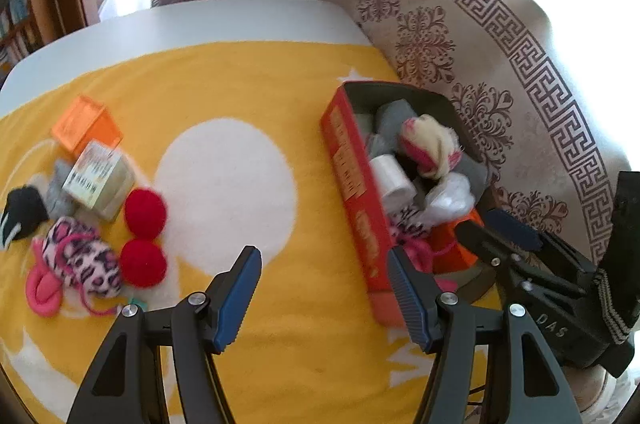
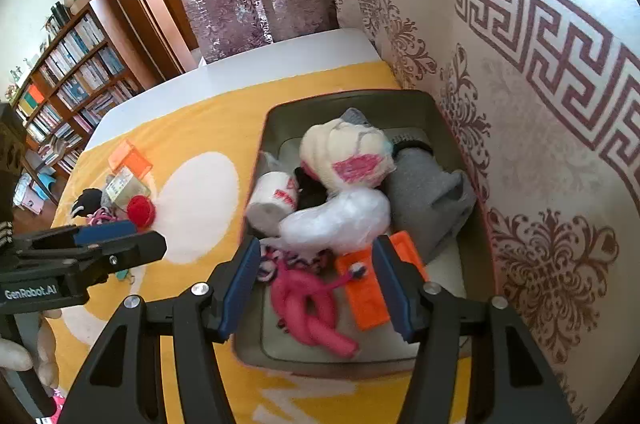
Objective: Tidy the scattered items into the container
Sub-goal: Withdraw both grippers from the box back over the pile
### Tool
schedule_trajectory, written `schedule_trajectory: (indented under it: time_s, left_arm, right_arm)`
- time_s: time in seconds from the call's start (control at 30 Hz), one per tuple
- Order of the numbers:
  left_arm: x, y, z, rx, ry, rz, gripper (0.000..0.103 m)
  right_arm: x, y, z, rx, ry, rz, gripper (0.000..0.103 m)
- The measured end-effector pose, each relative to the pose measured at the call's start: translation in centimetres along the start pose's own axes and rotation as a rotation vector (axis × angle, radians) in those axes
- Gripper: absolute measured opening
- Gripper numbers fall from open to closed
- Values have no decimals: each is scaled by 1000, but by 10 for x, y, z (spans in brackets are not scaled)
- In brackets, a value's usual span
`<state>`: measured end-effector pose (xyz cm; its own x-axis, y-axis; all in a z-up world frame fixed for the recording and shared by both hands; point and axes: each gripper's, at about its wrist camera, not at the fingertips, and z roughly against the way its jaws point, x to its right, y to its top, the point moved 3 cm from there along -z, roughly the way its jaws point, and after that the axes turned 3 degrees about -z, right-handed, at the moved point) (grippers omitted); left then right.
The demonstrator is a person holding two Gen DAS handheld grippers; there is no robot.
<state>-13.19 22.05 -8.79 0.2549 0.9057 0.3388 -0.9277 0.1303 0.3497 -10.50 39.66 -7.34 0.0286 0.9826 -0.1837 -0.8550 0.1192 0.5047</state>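
Note:
The container is a red box [image 1: 354,180] with a grey inside [image 2: 448,128], holding a white roll [image 2: 274,200], a plastic bag [image 2: 340,220], a cream and pink sock ball [image 2: 346,152], grey cloth [image 2: 428,196], an orange box [image 2: 366,292] and a pink toy [image 2: 308,308]. My right gripper [image 2: 316,292] is open and empty just above the orange box and pink toy. My left gripper [image 1: 324,300] is open and empty over the yellow cloth, left of the box. Scattered at the left are two red balls [image 1: 145,206], a leopard toy [image 1: 86,258], a beige box [image 1: 100,178], an orange box [image 1: 86,122] and a black sock [image 1: 22,214].
A yellow and white cloth [image 1: 228,176] covers the white table [image 1: 200,16]. A patterned curtain [image 2: 540,104] hangs close along the right side of the container. A bookshelf [image 2: 68,72] stands at far left.

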Motion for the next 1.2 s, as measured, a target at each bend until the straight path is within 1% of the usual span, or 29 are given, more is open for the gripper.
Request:
schedule_trajectory:
  time_s: [0.2,0.3,0.4,0.6,0.73,0.97,1.2]
  left_arm:
    - [-23,-18,16,-3,9,23,67]
    - [-42,-27,29,1,21,44,66]
    - [-68,-38,41,4,38,86,67]
    - [-125,-70,60,5,79,197,67]
    - [-158,-86,73,12,110,239,67]
    - [-191,-96,84,19,130,254,67]
    - [-217,-93,83,6,137,236,67]
  right_arm:
    - [-29,-7,10,17,15,24,62]
    - [-49,-12,12,14,29,46,62]
    - [-68,-16,10,1,46,69,62]
    - [-106,-26,4,-25,75,106,62]
    - [-129,-31,-2,-44,96,117,62]
    - [-164,-39,-9,-65,109,131,62]
    - [-187,-46,-15,-84,105,127,62]
